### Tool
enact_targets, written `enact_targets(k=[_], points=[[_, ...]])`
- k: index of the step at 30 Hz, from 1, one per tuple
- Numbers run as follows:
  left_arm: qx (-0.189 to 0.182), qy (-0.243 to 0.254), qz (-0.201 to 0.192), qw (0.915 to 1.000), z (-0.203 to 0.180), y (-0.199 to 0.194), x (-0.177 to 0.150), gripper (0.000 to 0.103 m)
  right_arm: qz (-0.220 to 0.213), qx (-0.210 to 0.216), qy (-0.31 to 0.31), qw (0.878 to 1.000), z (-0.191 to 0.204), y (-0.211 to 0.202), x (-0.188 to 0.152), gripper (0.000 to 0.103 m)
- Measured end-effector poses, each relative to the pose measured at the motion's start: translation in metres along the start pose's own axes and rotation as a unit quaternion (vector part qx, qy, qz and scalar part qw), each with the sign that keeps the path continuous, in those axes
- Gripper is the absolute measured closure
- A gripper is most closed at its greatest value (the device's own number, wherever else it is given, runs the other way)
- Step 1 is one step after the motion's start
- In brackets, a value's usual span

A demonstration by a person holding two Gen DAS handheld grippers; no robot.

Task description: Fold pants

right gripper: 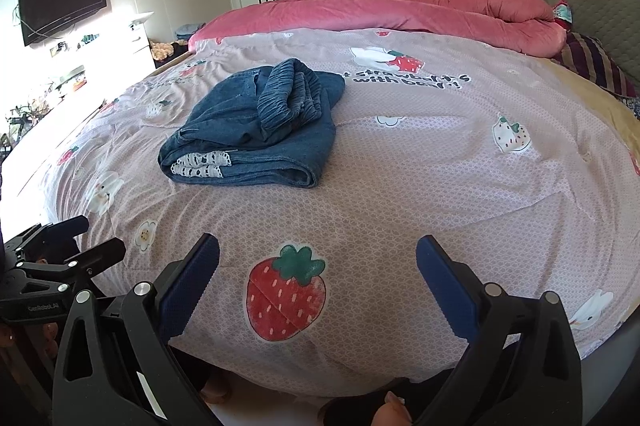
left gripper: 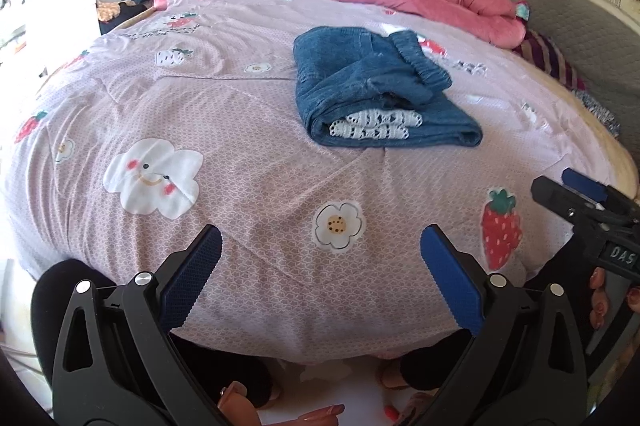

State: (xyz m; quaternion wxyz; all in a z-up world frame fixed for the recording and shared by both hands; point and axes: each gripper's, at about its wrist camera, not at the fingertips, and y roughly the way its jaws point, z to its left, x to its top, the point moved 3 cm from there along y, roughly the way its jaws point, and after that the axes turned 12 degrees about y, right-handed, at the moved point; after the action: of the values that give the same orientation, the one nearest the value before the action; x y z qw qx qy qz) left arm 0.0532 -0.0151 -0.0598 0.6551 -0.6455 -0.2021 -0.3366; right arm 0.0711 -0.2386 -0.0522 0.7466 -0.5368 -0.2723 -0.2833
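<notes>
**Jeans folded up mid-bed, both grippers empty**

So the blue denim pants with the white lace trim (left gripper: 380, 93) sit in a folded bundle on the pink quilted bedspread with strawberry and flower prints (left gripper: 248, 129); elastic waistband on top, lace peeking out of the near edge. The left gripper (left gripper: 320, 270) hovers over the near edge of the bed, blue-padded fingers spread wide apart, nothing between them; same deal for the right gripper (right gripper: 318, 282), fingers apart above a big red strawberry print (right gripper: 286, 292). Both are well apart from the pants. A rolled pink plush blanket (right gripper: 400, 13) lies along the far side.
</notes>
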Motion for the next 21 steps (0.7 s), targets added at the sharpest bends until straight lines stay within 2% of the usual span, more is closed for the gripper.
enact_targets(k=[4,8,12,15,19,21], points=[[0.009,0.005,-0.003,0.9999,0.000,-0.001,0.001,0.010,0.001,-0.003,-0.002,1.000,0.000,0.002,-0.001,0.004],[0.034,0.021,0.001,0.9992,-0.003,-0.001,0.003,0.009,0.006,-0.007,-0.005,1.000,0.000,0.005,-0.002,0.004],[0.038,0.030,0.004,0.9988,-0.006,-0.001,0.003,0.010,0.009,-0.009,-0.005,1.000,-0.001,0.008,-0.003,0.004],[0.026,0.032,-0.002,0.9992,-0.008,-0.003,0.004,0.010,0.011,-0.010,-0.002,1.000,-0.003,0.011,-0.004,0.004],[-0.026,0.019,-0.013,0.9994,-0.008,-0.004,0.009,0.010,0.012,-0.018,0.004,1.000,-0.010,0.017,-0.004,0.005],[-0.025,0.001,-0.011,0.9996,0.005,0.000,0.016,0.010,0.009,-0.027,0.023,0.999,-0.023,0.022,0.004,0.005]])
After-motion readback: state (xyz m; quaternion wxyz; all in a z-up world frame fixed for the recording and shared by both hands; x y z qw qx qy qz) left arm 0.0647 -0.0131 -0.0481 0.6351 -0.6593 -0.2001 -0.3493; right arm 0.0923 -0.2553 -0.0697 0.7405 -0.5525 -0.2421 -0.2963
